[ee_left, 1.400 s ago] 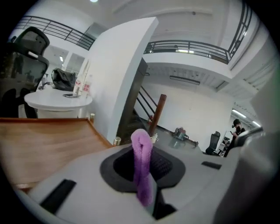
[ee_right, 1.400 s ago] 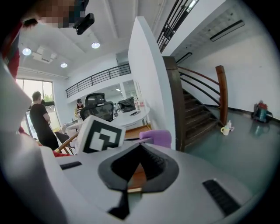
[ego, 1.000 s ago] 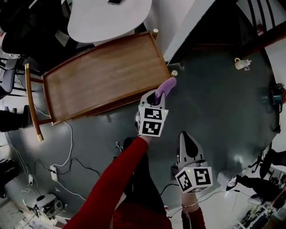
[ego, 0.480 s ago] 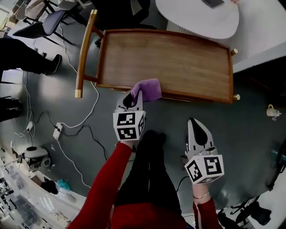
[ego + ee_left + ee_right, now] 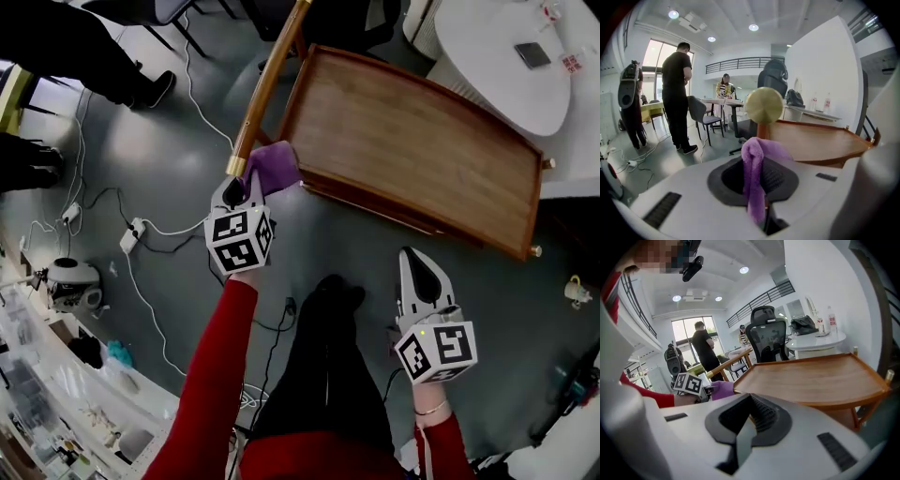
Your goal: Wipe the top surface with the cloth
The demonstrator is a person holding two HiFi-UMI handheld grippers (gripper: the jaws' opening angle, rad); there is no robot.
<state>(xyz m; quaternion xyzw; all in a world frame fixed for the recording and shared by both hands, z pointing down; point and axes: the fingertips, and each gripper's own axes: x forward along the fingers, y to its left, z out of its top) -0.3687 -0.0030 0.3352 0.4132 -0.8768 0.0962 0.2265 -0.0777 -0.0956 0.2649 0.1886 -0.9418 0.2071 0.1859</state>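
Off the near left corner of the wooden surface (image 5: 412, 150), just beside the brass end of its handle (image 5: 265, 89): left claw (image 5: 246, 190) clamped on a purple cloth (image 5: 273, 165), fabric bunched between the jaws and spilling past the tips. Cloth close to the corner rim, not spread on the top; contact unclear. Nearer and to the right, well apart from the wood: right claw (image 5: 415, 265) closed on nothing, over grey floor (image 5: 187, 141). Cables (image 5: 141, 234) at left.
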